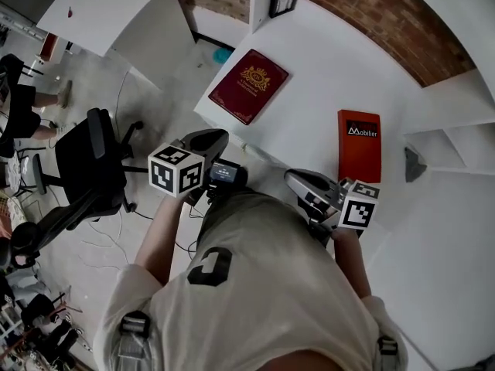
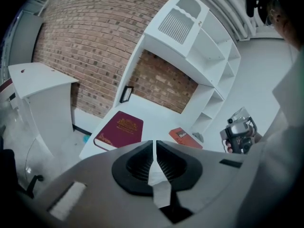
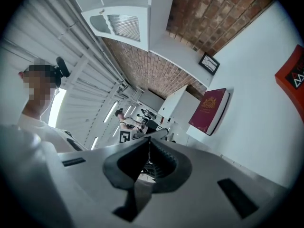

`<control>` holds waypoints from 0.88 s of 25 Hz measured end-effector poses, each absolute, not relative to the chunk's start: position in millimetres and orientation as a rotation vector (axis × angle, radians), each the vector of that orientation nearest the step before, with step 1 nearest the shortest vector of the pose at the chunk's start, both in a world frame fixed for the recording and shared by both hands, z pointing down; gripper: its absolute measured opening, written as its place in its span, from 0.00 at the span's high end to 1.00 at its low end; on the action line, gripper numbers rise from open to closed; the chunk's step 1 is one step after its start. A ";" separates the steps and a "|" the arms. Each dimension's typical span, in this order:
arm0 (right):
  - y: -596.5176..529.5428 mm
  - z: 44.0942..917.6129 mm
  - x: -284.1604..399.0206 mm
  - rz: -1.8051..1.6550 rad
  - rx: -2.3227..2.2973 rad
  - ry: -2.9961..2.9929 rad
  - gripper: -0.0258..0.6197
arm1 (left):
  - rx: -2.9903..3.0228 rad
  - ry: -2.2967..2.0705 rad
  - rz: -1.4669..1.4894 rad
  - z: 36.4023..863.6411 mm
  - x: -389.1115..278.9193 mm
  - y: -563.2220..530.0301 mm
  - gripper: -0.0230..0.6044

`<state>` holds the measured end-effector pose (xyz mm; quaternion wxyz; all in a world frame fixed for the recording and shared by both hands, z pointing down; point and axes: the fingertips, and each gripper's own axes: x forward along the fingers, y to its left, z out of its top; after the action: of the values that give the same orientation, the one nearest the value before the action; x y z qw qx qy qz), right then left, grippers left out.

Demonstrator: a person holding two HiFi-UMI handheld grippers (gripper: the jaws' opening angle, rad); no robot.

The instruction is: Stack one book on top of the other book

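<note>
Two books lie apart on the white table (image 1: 309, 76). The maroon book (image 1: 247, 85) with a gold crest lies near the table's left corner. The orange-red book (image 1: 359, 145) lies to the right, beside the shelf unit. My left gripper (image 1: 219, 136) hovers at the table's near edge, short of the maroon book, shut with nothing in it. My right gripper (image 1: 294, 178) hangs to its right, near the orange-red book's near end, also shut and empty. The left gripper view shows its shut jaws (image 2: 155, 144), the maroon book (image 2: 119, 129) and the orange-red book (image 2: 185, 137) ahead.
A black office chair (image 1: 93, 161) stands on the floor at the left. A small framed picture (image 1: 283, 0) leans on the brick wall. White shelves (image 1: 456, 130) rise at the right, with a grey object (image 1: 414, 165) on one. A white counter (image 1: 116, 6) stands at the far left.
</note>
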<state>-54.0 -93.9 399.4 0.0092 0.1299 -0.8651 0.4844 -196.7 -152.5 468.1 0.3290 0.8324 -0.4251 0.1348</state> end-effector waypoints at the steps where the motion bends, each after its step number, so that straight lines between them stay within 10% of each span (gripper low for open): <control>1: -97.9 399.8 -59.1 1.512 0.413 -2.694 0.95 | 2.182 -1.114 0.354 469.2 -203.5 -160.0 0.93; 11: -120.0 409.3 -111.4 1.446 0.421 -2.596 0.95 | 2.248 -1.153 0.512 505.6 -252.0 -239.7 0.91; 14: -121.6 413.0 -118.1 1.443 0.409 -2.574 0.95 | 2.221 -1.082 0.557 525.8 -252.9 -261.0 0.66; 22: -140.9 414.7 -106.0 1.488 0.359 -2.589 0.95 | 2.091 -1.060 0.692 577.0 -248.4 -305.8 0.37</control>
<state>-106.0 -140.9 414.7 0.0672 0.1191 -0.8589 0.4936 -248.4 -305.8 577.0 0.3418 0.8039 -0.4077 0.2659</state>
